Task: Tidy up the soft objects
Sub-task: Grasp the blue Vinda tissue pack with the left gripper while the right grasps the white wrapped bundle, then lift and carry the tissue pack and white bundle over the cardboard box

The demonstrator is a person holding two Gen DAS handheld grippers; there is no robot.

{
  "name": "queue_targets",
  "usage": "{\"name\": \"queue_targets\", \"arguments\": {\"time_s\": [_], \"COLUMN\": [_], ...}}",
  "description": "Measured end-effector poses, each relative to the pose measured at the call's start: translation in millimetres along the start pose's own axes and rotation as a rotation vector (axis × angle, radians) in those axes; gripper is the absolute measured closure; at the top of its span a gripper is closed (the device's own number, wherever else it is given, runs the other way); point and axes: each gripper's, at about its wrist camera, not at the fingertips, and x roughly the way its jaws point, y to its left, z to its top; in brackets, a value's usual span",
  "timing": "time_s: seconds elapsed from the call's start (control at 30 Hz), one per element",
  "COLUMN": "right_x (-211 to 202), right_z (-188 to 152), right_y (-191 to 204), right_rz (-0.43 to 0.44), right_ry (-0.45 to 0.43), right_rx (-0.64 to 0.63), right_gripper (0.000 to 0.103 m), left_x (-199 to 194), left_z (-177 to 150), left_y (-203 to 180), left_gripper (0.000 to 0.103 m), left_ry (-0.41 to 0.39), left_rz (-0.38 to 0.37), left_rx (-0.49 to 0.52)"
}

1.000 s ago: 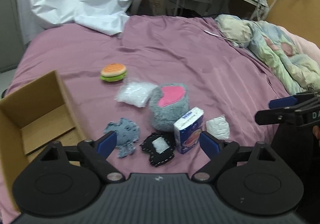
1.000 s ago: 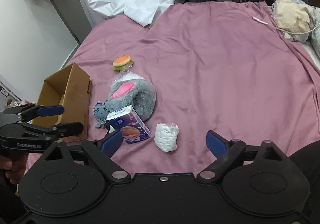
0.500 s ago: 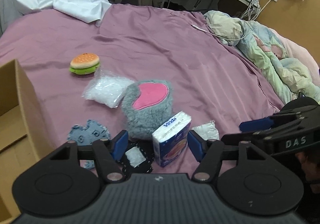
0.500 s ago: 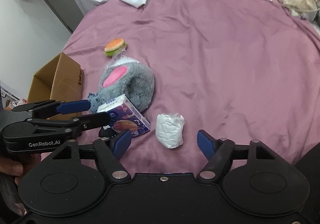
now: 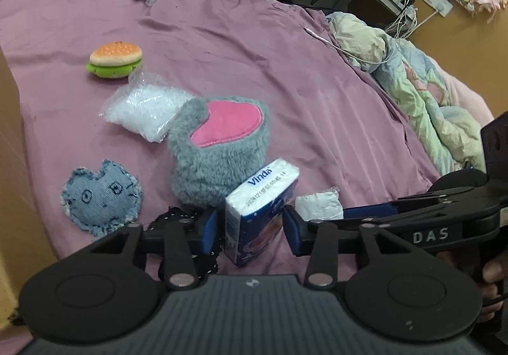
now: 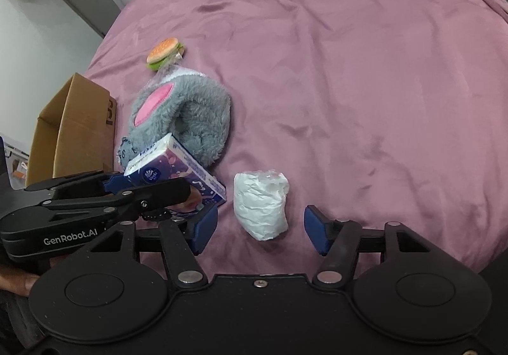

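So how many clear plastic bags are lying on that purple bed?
2. The bag of white beads lies between the burger toy and the grey plush. The crumpled white bag sits between the right gripper's open fingers. Others may be hidden.

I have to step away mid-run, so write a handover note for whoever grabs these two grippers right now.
Left gripper: pads on either side of the Vinda tissue pack, which stands on the purple bedspread; contact unclear, not lifted.
Right gripper: open, straddling the white wrapped wad, not gripping.
On the bed: grey plush slipper, denim patch toy, bead bag, burger toy, black pouch under the left gripper.
Cardboard box at the bed's left edge; its inside is mostly hidden.
Left: every item seen is unpacked.
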Motion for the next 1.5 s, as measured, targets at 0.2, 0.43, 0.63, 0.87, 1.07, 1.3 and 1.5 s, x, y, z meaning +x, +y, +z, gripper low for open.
{"name": "queue_targets", "arguments": {"time_s": [0.2,0.43,0.63,0.87,1.07,1.3,1.5], "right_x": [10,6,-5,-26,-41,-52,-61], "right_z": [1,-6,-9,-10,-8,-7,-2], "right_y": [5,11,19,34,48,69,91], "right_rz": [-0.016,-0.044,-0.064,-0.072,-0.060,-0.027,0.016], "right_ry": [0.016,-0.006,-0.049,-0.114,-0.172,-0.219,-0.259], "right_rx": [-0.019,-0.038,-0.067,-0.111,-0.149,-0.196,-0.259], "right_gripper": [0.065,0.067,0.067,0.067,0.067,0.067,0.067], "left_x": [-1,-6,-22,-48,-77,-110,-134], "left_z": [0,-4,-6,-10,-7,-6,-7], "left_y": [4,10,10,14,19,24,33], "left_gripper": [0.070,0.081,0.083,0.083,0.083,0.083,0.083], "left_ry": [-0.014,-0.038,-0.087,-0.148,-0.213,-0.287,-0.338], "left_rz": [-0.033,-0.084,-0.098,-0.080,-0.050,-0.001,0.039], "left_rx": [-0.012,-0.019,-0.010,-0.020,-0.036,-0.053,-0.090]}}
